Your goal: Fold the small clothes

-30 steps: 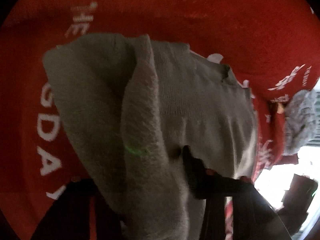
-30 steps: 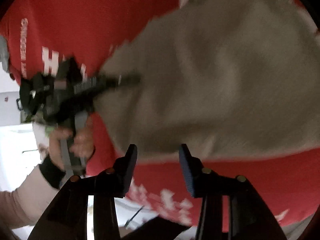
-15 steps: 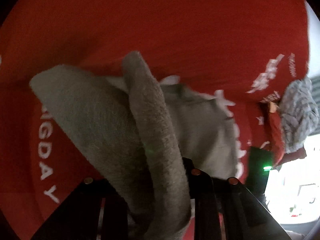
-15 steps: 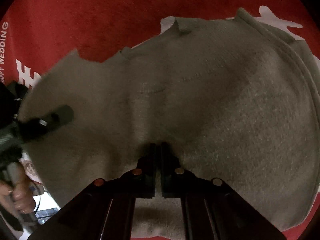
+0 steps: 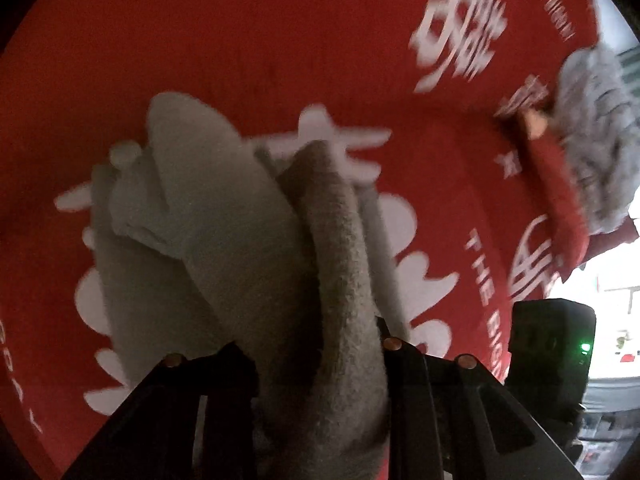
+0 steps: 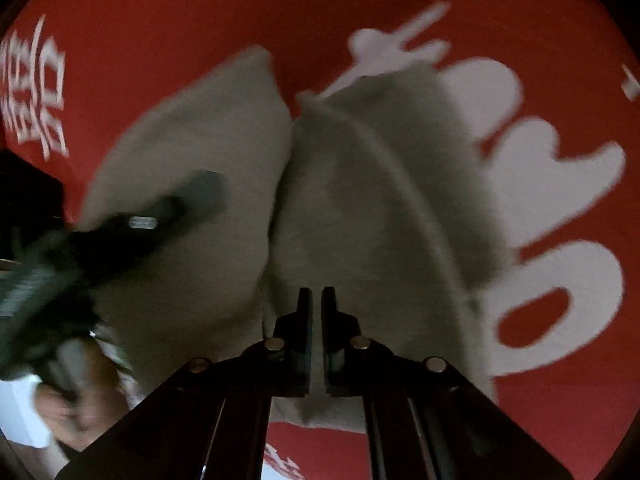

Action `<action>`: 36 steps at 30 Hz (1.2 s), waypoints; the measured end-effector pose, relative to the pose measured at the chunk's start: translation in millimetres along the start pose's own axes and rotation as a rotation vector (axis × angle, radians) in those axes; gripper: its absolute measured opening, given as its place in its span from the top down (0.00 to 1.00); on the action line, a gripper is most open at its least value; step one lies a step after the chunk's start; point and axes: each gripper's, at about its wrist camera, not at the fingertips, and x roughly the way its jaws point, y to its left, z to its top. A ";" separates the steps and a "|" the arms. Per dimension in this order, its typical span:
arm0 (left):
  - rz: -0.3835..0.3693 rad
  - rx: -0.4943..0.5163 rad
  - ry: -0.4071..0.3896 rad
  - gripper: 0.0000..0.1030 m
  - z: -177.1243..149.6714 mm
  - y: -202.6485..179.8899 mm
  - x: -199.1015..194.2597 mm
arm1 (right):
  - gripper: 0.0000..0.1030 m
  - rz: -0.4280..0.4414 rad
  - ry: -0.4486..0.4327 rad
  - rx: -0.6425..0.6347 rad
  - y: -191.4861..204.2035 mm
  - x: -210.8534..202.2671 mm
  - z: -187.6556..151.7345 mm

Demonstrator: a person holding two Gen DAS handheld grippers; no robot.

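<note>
Left wrist: left gripper grips grey garment; right gripper pinches its edge.

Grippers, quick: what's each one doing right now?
Left gripper: closed on a bunched fold of the grey garment.
Right gripper: shut, pinching the grey garment's near edge.

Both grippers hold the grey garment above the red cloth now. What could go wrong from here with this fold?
1. The left gripper pinches a thick bunched roll of the grey garment, not a flat edge, so the fold may come out lumpy or uneven.
2. The right gripper holds only a thin bit of fabric near the edge; it might slip out.
3. The garment hangs creased down its middle, so it may land wrinkled on the red cloth.
</note>
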 end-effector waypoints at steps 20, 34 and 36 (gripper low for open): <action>0.137 -0.086 -0.221 0.38 -24.6 69.0 -82.1 | 0.44 0.395 -0.113 0.415 -83.0 -13.1 20.9; 0.214 -0.119 -0.098 0.38 -63.2 101.5 -46.1 | 0.79 0.066 0.026 -0.043 4.7 -12.2 64.4; 0.210 -0.123 -0.095 0.37 -65.1 102.3 -41.8 | 0.80 0.030 0.007 -0.063 5.0 -18.0 61.7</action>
